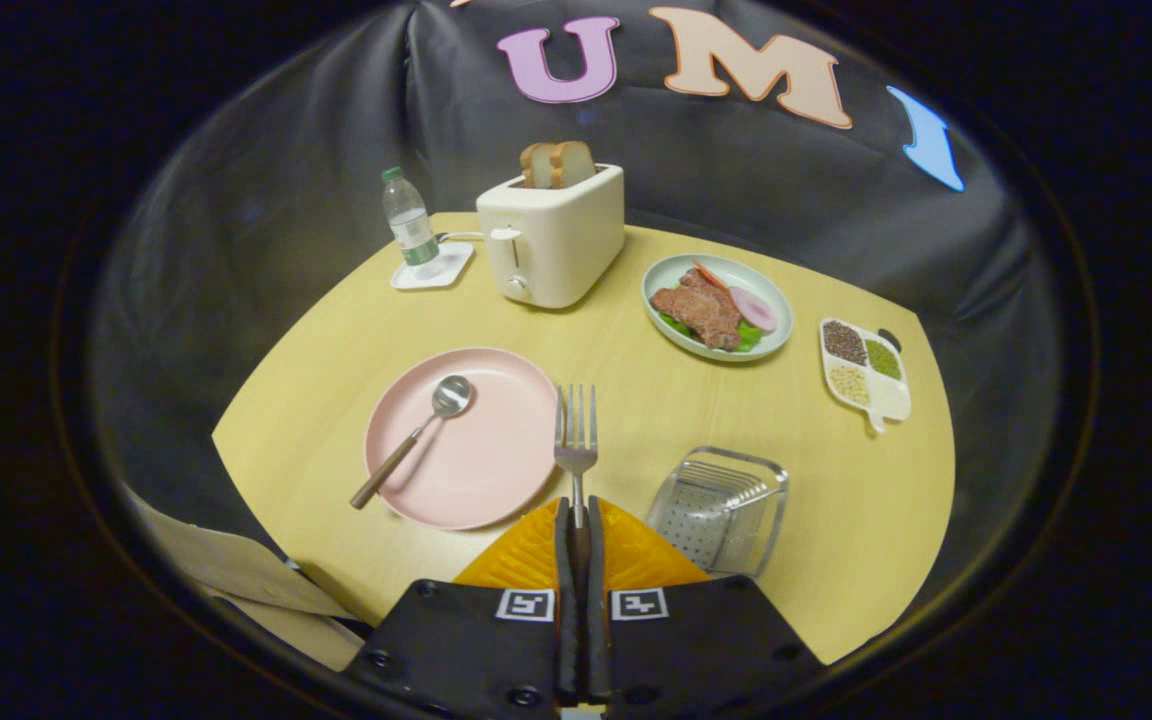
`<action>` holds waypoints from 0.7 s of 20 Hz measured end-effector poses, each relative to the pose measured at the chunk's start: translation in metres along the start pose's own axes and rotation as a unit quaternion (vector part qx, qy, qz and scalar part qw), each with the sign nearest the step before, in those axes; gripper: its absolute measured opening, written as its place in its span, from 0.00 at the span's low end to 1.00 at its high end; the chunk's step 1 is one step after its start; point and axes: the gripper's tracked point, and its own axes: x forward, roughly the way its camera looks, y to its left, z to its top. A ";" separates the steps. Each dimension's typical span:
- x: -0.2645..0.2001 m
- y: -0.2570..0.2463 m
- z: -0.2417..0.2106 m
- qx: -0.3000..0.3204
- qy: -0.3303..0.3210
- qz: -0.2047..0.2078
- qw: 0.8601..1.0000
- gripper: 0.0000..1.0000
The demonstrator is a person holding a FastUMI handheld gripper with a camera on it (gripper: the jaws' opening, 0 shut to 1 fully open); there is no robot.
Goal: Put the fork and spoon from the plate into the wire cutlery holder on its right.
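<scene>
My gripper (577, 520) is shut on the fork (576, 430), clamping its handle between both fingers. The fork points straight ahead with its tines raised over the table beside the right rim of the pink plate (496, 470). A spoon (416, 435) with a brown handle lies on that plate, its bowl toward the far side and its handle sticking out over the near left rim. The wire cutlery holder (721, 508) stands on the table just to the right of my fingers, its opening seen from above.
Beyond the plate stands a white toaster (553, 240) with bread slices in it. A water bottle (409, 225) on a coaster is to its left. A plate of meat and vegetables (718, 306) and a divided dish of grains (864, 372) sit far right.
</scene>
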 end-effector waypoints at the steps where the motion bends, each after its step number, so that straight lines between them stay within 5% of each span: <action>1: -0.004 -0.008 0.000 -0.004 0.002 0.000 1.000 0.07; 14: -0.031 -0.075 -0.040 -0.049 0.073 0.016 0.996 0.08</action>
